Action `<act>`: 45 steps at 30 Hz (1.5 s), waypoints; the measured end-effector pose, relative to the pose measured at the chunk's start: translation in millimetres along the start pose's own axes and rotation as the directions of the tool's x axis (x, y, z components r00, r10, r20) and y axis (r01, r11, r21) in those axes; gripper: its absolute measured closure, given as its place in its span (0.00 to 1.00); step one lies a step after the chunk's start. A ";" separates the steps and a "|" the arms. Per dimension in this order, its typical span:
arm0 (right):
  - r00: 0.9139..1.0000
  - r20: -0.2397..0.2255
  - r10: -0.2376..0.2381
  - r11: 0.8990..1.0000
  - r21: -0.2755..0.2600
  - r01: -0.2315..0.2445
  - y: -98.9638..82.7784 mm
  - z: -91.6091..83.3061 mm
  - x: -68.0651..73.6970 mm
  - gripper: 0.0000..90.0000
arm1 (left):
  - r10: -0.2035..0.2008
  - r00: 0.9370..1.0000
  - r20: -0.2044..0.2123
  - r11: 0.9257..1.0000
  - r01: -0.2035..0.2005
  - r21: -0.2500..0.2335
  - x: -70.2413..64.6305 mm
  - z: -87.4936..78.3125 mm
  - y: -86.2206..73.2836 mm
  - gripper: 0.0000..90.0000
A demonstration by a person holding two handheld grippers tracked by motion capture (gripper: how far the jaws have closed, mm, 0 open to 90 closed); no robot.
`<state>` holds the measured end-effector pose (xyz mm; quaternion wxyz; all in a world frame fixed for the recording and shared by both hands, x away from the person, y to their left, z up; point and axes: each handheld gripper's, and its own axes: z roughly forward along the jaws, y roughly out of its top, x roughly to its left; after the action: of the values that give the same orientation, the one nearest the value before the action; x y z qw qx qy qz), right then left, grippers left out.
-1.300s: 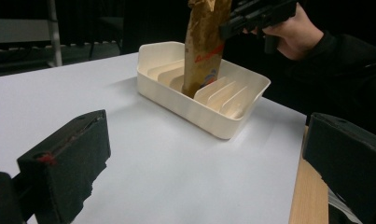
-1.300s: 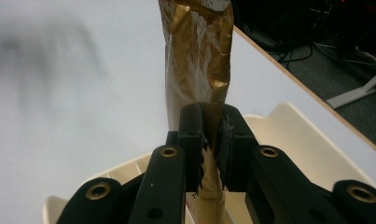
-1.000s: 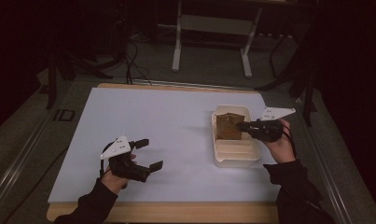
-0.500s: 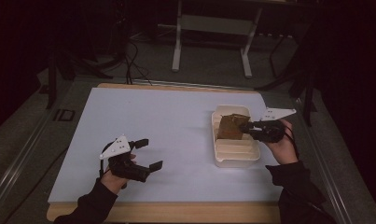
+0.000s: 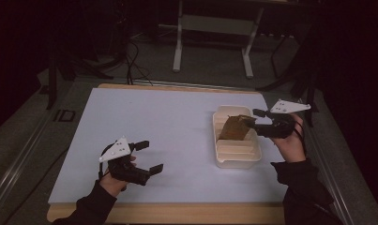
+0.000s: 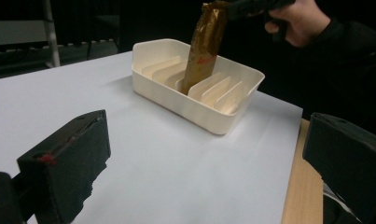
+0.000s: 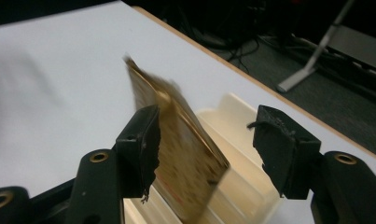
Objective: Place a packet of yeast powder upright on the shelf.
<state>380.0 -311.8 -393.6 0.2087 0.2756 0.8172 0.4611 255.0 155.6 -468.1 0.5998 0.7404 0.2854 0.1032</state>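
Right tongs (image 5: 256,118) released beside the gold packet (image 5: 233,128) standing in the cream tray (image 5: 237,159) near the surface's right edge; left tongs (image 5: 148,156) released.

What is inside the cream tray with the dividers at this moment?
The cream tray holds one gold packet standing tilted in a slot between dividers, its top at the right gripper, whose jaws are open. The other visible slots look empty. The packet covers part of its own slot.

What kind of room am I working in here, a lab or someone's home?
Most likely a lab or recording studio: a table covered by a plain white sheet in a darkened room, cables trailing across the floor, and a metal stand behind it.
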 end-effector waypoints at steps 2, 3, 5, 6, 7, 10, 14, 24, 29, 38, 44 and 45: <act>1.000 -0.012 0.003 1.000 -0.013 -0.003 5.6 -3.4 3.5 0.44 | 0.002 1.000 -0.002 1.000 -0.002 0.005 -0.7 -1.3 -0.4 0.02; 1.000 -0.010 0.001 1.000 -0.020 -0.001 7.5 -4.8 5.1 0.43 | 0.004 1.000 -0.002 1.000 -0.004 0.009 -0.8 -2.1 -0.4 0.02; 1.000 -0.021 0.001 1.000 -0.028 -0.001 12.5 -7.3 9.7 0.42 | 0.006 1.000 -0.004 1.000 -0.006 0.009 -1.4 -4.2 -0.1 0.02; 1.000 -0.024 0.000 0.999 -0.035 0.000 14.8 -8.5 11.8 0.41 | 0.009 1.000 -0.005 1.000 -0.009 0.012 -1.7 -5.4 0.2 0.02; 1.000 -0.031 0.001 0.999 -0.044 -0.003 16.9 -9.3 13.7 0.41 | 0.011 1.000 -0.009 1.000 -0.011 0.014 -2.1 -7.2 0.6 0.02; 0.999 -0.053 0.009 0.998 -0.068 -0.013 22.3 -11.4 20.0 0.39 | 0.012 1.000 -0.016 1.000 -0.012 0.011 -2.8 -10.6 0.6 0.02; 0.997 -0.076 0.006 0.997 -0.079 -0.012 28.1 -12.4 31.5 0.34 | 0.015 1.000 -0.024 1.000 -0.015 0.009 -4.2 -13.6 -2.0 0.02; 0.995 -0.103 -0.008 0.995 -0.104 -0.002 37.2 -13.0 65.4 0.18 | 0.007 0.999 -0.033 1.000 -0.007 -0.015 -3.2 -16.9 -5.7 0.02; 0.991 -0.136 -0.008 0.992 -0.122 -0.008 37.2 -12.5 82.5 0.15 | 0.006 0.999 -0.036 1.000 -0.007 -0.023 -3.2 -18.4 -5.0 0.02; 0.981 -0.190 0.030 0.985 -0.160 -0.061 25.0 -14.5 103.6 0.12 | 0.011 0.999 -0.034 1.000 -0.012 -0.021 -3.1 -17.9 -6.1 0.02; 0.974 -0.221 0.044 0.984 -0.157 -0.080 14.1 -12.0 113.6 0.12 | 0.014 0.999 -0.032 1.000 -0.014 -0.011 -3.3 -16.4 -7.9 0.02; 0.973 -0.226 0.043 0.985 -0.153 -0.079 11.1 -11.2 117.0 0.12 | 0.014 0.999 -0.032 1.000 -0.014 -0.011 -3.2 -16.4 -8.0 0.02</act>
<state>287.1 -239.0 -388.6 0.1232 0.2297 0.7865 0.5599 241.8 168.4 -470.9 0.5984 0.7374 0.2891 0.1209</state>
